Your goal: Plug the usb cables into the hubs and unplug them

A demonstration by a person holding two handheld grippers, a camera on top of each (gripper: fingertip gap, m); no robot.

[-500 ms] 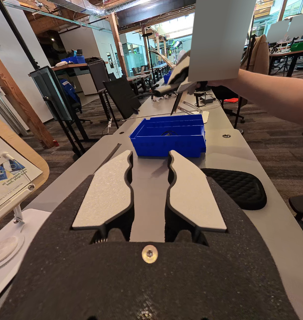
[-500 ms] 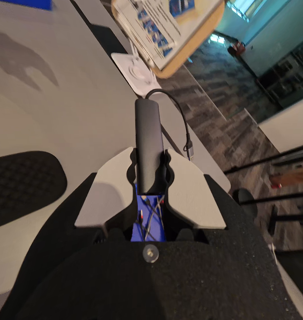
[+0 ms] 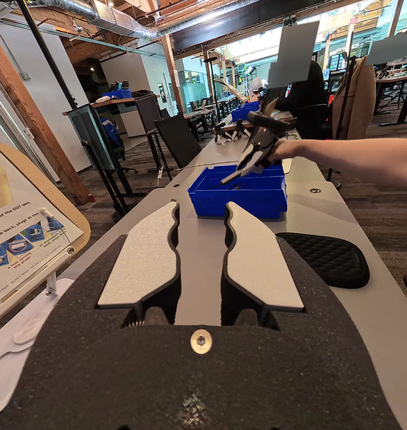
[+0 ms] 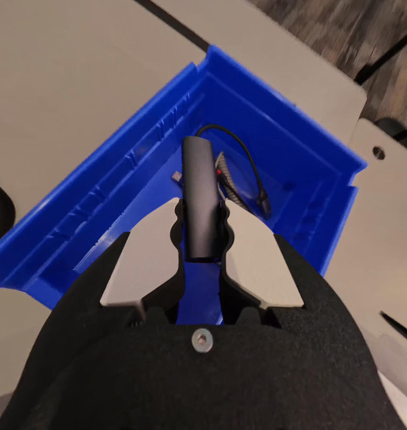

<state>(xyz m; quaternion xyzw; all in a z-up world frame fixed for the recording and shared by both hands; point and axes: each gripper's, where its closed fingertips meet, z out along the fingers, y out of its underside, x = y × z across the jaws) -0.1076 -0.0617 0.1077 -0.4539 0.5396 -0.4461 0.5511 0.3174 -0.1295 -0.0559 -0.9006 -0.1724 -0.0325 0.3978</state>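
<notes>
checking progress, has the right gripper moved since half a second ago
Yes. The right gripper, holding the hub, has come down toward the blue bin.

Bright daylit wide-angle views, edges warped; right wrist view motion-blurred.

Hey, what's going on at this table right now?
A person is working with two handheld grippers. The right gripper is shut on a dark hub and holds it over a blue bin, pointing down into it. The hub's own cable hangs into the bin, where another cable lies. The left gripper is open and empty, above the table short of the bin.
</notes>
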